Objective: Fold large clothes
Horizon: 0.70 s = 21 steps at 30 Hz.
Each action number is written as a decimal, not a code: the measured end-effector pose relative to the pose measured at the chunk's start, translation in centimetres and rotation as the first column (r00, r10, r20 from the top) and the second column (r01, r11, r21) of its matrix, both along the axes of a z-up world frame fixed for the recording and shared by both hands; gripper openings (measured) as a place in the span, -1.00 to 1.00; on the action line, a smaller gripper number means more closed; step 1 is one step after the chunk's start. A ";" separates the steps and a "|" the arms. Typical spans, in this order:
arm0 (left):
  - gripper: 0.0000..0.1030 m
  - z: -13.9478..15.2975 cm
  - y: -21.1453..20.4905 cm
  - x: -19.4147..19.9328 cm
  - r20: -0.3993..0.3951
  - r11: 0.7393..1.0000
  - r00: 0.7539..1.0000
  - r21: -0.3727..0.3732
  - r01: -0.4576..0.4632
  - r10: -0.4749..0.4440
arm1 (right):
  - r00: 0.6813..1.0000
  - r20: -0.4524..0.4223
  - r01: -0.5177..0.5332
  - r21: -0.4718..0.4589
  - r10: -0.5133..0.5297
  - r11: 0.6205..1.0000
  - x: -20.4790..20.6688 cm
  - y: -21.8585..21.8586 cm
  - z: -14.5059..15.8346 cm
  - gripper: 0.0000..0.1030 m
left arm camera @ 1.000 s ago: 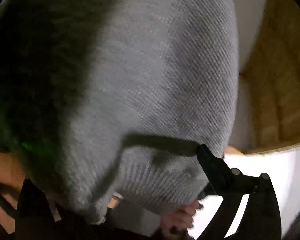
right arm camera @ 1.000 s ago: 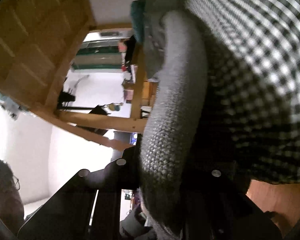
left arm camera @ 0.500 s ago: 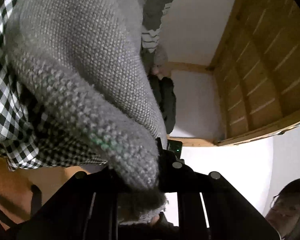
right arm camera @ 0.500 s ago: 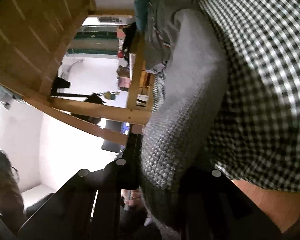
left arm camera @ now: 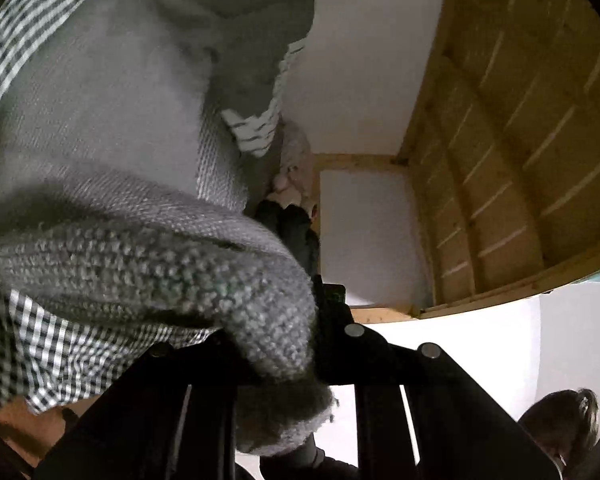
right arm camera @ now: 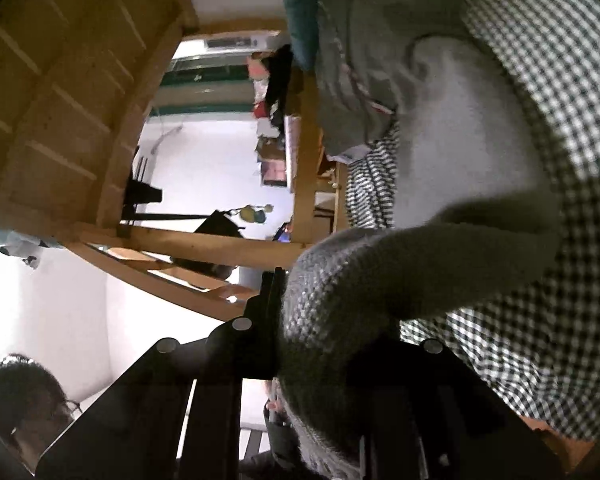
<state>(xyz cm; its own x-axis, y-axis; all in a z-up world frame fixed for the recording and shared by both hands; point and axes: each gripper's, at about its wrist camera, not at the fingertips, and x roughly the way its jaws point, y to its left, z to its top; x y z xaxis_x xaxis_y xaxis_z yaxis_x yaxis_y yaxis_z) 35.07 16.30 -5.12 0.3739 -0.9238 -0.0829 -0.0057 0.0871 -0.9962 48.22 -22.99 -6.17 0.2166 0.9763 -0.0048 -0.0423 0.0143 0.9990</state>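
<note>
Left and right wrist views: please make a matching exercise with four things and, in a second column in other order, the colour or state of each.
Things:
1. knitted sweater
2. checked cloth
3. left gripper
4. wooden slats

Colour or state:
a. black and white
b. light brown
c. grey
d. shut on the knit

Pairs: 1-c, 2-a, 3-d, 4-b. The right gripper pinches the same sweater.

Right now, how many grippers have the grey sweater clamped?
2. The left gripper pinches one bunched edge of the grey knit sweater; the right gripper pinches another. The fabric hides the fingertips.
</note>
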 end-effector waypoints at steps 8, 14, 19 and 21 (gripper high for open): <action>-0.74 -1.0 3.0 7.1 -0.005 0.999 0.999 0.022 -0.047 0.048 | 0.999 -0.046 -0.004 -0.047 0.002 0.999 9.1 1.8 0.6 -0.67; -0.73 -4.1 6.8 17.7 -0.122 0.987 0.980 0.056 -0.153 0.159 | 0.959 -0.279 0.010 -0.129 -0.046 0.992 21.0 4.0 -3.1 -0.56; -0.56 -7.9 8.8 24.8 -0.230 0.978 0.952 0.105 -0.183 0.203 | 0.882 -0.451 0.117 -0.064 -0.133 0.991 27.8 3.5 -6.1 0.76; -0.49 -9.2 8.7 26.1 -0.242 0.975 0.949 0.139 -0.174 0.204 | 0.895 -0.429 0.120 -0.039 -0.125 0.992 29.8 3.2 -5.7 0.83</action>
<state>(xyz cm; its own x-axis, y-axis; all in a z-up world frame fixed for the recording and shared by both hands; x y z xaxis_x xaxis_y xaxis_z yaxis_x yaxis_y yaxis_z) 61.16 24.98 -14.34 0.4934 -0.8170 -0.2983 -0.2835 0.1731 -0.9432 78.00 -19.78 -11.83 0.3086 0.9415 -0.1355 0.3939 0.0031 0.9192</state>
